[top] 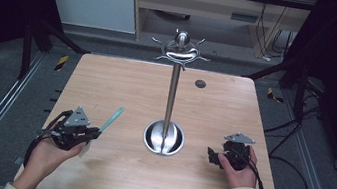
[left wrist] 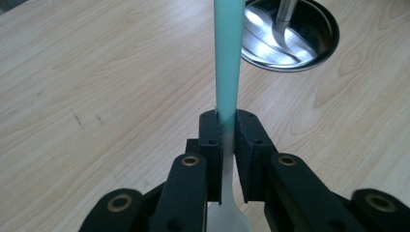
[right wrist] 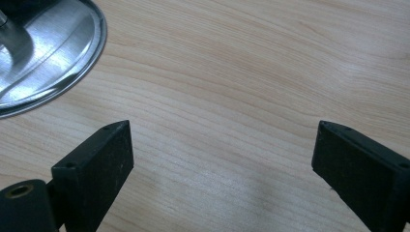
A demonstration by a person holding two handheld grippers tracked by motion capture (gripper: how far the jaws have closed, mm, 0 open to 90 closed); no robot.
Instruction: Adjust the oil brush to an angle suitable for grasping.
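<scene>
While the left gripper point(top: 95, 134) sits at about eight o'clock on the wooden table point(top: 122, 82) in the high view, its jaws are pinched on a teal spatula point(top: 111, 120), gripping it low on the handle where the teal fades to white; the left gripper view shows the shaft point(left wrist: 228, 63) rising straight up between the two pads, with the pale, wider end below them. The free teal end slants toward one o'clock, pointing roughly at the stand.

At about four o'clock the right gripper point(top: 211, 156) rests in the person's hand, its jaws spread wide with nothing but bare wood between them in the right gripper view.

Between the two, near the table's middle, stands a metal hanging stand point(top: 172, 95): a shiny round base dish point(top: 164, 138), an upright pole, and at twelve o'clock, up top, a ring of curved hooks point(top: 181, 52).

The work in hand looks like carrying the spatula to one of those hooks. To do it well, I would keep the pinch firm so the slim handle cannot swivel, raise it clear of the dish, and bring the free end up beside a near hook, not across the pole. Whether that end has a hanging hole I cannot tell. The idle right gripper could steady the base if the stand rocks.
</scene>
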